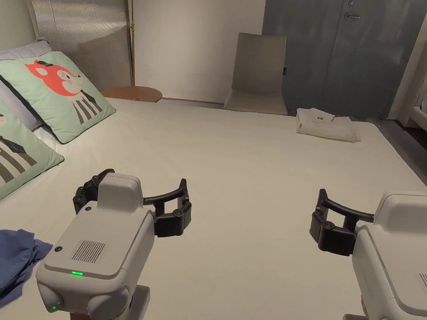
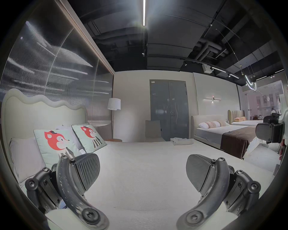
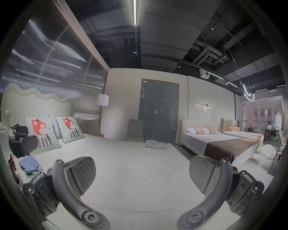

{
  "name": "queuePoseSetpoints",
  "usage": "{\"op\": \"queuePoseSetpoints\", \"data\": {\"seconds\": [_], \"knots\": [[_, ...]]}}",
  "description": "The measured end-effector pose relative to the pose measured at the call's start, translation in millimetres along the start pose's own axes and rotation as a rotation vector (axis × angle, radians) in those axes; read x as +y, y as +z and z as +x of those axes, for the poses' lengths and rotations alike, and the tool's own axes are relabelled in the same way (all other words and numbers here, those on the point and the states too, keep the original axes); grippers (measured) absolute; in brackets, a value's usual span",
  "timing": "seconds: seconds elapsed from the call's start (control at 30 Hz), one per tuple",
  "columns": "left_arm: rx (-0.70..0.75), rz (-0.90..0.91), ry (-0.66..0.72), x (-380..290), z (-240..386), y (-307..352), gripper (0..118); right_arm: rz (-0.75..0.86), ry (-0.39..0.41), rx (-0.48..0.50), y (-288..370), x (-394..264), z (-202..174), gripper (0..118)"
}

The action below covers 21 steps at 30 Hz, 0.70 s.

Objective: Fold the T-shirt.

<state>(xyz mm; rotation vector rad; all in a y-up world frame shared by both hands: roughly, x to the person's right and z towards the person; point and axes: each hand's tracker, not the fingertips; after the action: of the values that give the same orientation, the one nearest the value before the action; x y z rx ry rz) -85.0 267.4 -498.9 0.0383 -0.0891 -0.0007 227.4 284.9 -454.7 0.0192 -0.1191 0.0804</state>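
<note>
with both jaw pairs spread wide and empty above the bed (image 1: 252,169), nothing gripped yet by left hand-held gripper (image 2: 143,172) or right hand-held gripper (image 3: 142,174). crumpled blue t-shirt (image 1: 3,263) heaped at the near left edge, just beside the left tool. risk: pinching a bunched layer rather than a hem, dragging the heap off the edge. right gripper view catches the blue heap; left gripper view misses it. folded white garment (image 1: 326,124) at far corner.
</note>
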Motion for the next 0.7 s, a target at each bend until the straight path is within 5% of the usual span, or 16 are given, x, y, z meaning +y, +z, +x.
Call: {"op": "queuePoseSetpoints", "data": {"seconds": [0.7], "knots": [[0.002,0.005,0.003,-0.6,-2.4,0.0,110,0.010,0.002,0.008,3.3,4.6,-0.8,118]]}}
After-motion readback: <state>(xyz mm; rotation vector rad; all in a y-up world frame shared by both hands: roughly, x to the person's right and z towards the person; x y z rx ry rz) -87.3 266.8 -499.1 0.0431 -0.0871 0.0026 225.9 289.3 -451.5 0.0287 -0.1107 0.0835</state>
